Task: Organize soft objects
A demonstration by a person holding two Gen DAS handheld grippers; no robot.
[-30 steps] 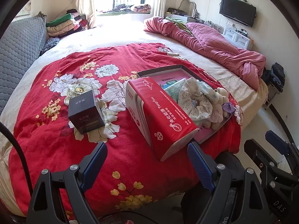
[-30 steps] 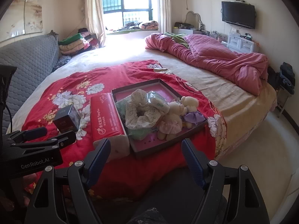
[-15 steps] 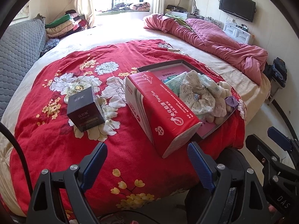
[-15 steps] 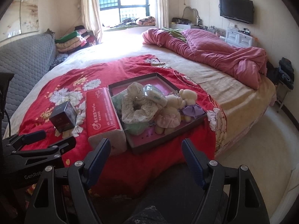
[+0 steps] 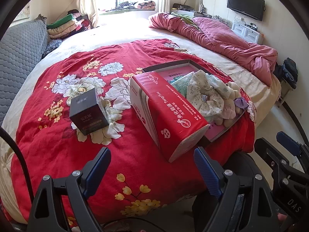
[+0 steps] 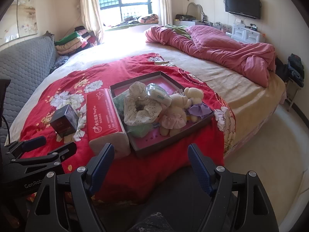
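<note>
Soft toys [image 6: 179, 110], a floral fabric ring [image 6: 139, 108] and wrapped packs are heaped in a shallow dark tray [image 6: 146, 150] near the front edge of the red floral blanket [image 5: 58, 135] on the bed; a red tissue pack [image 5: 166, 116] lies against the tray's left side; a small dark box [image 5: 87, 112] stands further left; the left gripper [image 5: 152, 168] and the right gripper [image 6: 151, 162] hang before that edge, fingers wide apart, holding nothing.

Domestic bedroom: large bed [image 6: 222, 81] with pink quilt [image 6: 218, 48], wall-mounted television [image 6: 242, 4], curtained window [image 6: 123, 0], folded bedding stack [image 6: 71, 42].
</note>
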